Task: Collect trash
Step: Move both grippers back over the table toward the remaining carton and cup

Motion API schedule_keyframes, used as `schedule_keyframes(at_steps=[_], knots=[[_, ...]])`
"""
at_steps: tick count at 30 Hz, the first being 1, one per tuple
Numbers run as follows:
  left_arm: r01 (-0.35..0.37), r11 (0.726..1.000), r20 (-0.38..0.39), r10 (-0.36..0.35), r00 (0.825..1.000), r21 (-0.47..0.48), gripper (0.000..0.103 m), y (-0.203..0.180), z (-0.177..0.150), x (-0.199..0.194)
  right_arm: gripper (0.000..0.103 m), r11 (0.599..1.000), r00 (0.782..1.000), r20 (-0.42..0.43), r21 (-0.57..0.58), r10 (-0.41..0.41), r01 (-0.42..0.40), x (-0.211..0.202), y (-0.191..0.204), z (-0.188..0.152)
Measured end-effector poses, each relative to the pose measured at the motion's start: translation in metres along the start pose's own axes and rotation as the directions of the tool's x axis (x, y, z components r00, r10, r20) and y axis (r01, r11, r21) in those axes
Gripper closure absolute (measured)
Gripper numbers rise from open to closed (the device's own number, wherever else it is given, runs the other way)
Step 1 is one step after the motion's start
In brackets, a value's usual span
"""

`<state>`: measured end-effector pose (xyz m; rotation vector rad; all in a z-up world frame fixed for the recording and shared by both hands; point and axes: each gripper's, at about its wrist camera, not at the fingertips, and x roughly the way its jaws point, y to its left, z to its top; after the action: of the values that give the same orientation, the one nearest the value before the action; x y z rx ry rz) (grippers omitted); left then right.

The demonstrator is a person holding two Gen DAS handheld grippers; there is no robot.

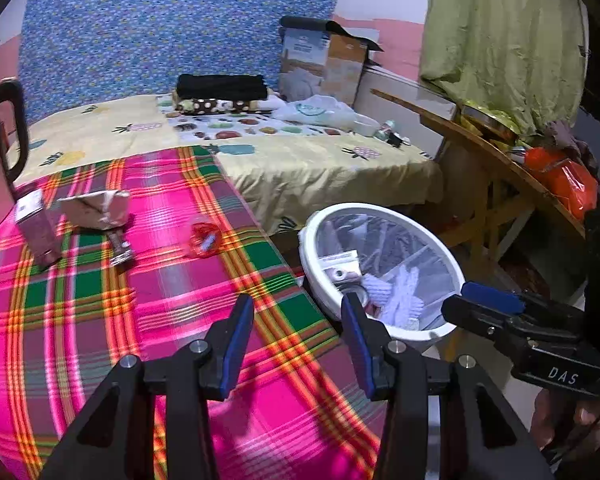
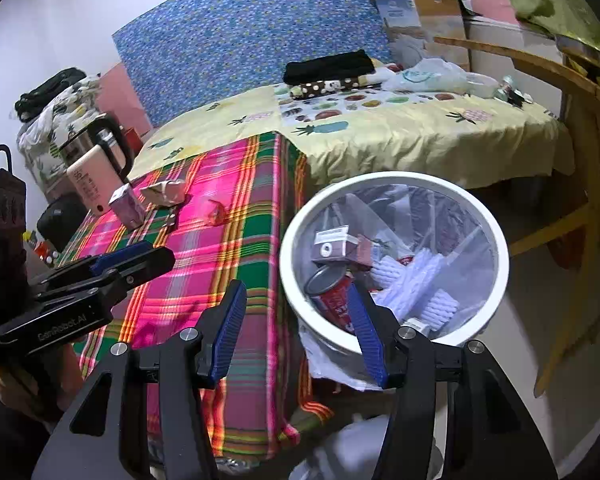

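Observation:
Loose trash lies on the pink plaid cloth [image 1: 160, 320]: a small carton [image 1: 36, 228], a crumpled silvery bag [image 1: 96, 208], a dark wrapper [image 1: 120, 246] and a red plastic wrapper [image 1: 205, 238]. My left gripper [image 1: 296, 304] hangs open over the cloth's near part with nothing between its fingers. Beside the bed stands a white bin [image 2: 500, 240] lined with clear plastic. It holds a red can [image 2: 332, 296], a small box [image 2: 330, 246] and white foam nets [image 2: 412, 276]. My right gripper [image 2: 296, 296] is open and holds nothing, just in front of the bin's near rim.
A kettle [image 2: 96, 160] and a power strip [image 2: 4, 200] stand left of the bed. Folded clothes [image 1: 220, 86], a plastic bag [image 1: 316, 112] and a cardboard box [image 1: 324, 60] lie at the far end. A wooden folding table [image 1: 480, 152] and a green curtain [image 1: 500, 32] are right of the bin.

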<state>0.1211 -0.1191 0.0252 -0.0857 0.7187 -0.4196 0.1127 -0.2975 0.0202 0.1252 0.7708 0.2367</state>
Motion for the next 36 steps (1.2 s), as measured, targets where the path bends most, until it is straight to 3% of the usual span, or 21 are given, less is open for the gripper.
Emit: schedule_keyframes(at_steps=[18, 36], knots=[[-0.102, 0.992, 0.025, 0.104, 0.994, -0.07, 0.056, 0.043, -0.026, -0.032, 0.049, 0.996, 0.996, -0.039, -0.05, 0.076, -0.077, 0.008, 0.035, -0.007], [-0.222, 0.964, 0.033, 0.229, 0.973, -0.146, 0.056, 0.089, -0.032, -0.055, 0.049, 0.982, 0.987, -0.08, -0.118, 0.139, -0.148, 0.03, 0.074, 0.003]])
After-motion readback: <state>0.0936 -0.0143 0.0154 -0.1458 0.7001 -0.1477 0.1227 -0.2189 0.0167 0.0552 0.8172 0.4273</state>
